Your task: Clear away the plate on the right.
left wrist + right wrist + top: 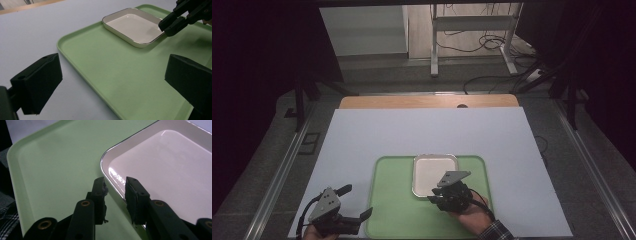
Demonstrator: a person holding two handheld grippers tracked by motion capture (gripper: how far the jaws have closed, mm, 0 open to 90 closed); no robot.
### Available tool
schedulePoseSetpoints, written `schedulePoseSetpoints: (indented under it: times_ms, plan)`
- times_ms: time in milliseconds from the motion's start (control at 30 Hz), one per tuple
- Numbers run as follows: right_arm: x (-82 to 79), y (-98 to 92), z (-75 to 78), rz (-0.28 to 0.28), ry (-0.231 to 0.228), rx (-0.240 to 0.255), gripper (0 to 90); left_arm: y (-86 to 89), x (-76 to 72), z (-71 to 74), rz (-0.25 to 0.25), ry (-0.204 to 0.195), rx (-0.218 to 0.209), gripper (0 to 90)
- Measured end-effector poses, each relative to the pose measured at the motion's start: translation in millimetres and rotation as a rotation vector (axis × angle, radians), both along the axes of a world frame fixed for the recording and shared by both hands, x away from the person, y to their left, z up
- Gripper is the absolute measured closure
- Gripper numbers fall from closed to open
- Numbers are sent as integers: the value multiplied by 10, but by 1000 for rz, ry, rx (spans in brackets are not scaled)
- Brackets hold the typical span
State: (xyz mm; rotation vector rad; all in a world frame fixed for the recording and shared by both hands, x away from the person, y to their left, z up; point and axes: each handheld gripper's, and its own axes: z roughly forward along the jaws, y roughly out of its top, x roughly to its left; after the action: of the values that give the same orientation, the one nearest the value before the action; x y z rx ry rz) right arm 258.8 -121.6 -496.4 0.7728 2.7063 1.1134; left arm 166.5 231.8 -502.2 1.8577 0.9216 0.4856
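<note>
A white rectangular dish with a thin dark rim sits on the far part of a light green tray. At the dish's near corner is my right gripper. In the right gripper view my right gripper has its jaws a little apart, one on each side of the dish rim, with gaps showing and the tray beneath. My left gripper hovers left of the tray, jaws wide. In the left gripper view my left gripper frames the tray's edge, with the dish and right gripper beyond.
A pale blue-white sheet covers the table, and a strip of wooden tabletop shows at the far edge. Beyond it are a metal stand and cables on the floor. Metal rails run along both sides.
</note>
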Motion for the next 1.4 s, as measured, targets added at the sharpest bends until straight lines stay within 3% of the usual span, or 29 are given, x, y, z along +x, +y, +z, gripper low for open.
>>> schedulePoseSetpoints:
  times_ms: [200,533,900,1400]
  plan:
    - [20,-77,52,-21,-14,10,623,0,0,0,0,0,0,10]
    - [85,-264,130,-109,-17,42,503,0,-1,0,1,0,0,10]
    - [131,-432,189,-136,-63,45,415,0,0,-1,-1,2,-1,10]
    - [184,-656,269,-179,-91,104,207,3,-1,0,-2,1,-3,10]
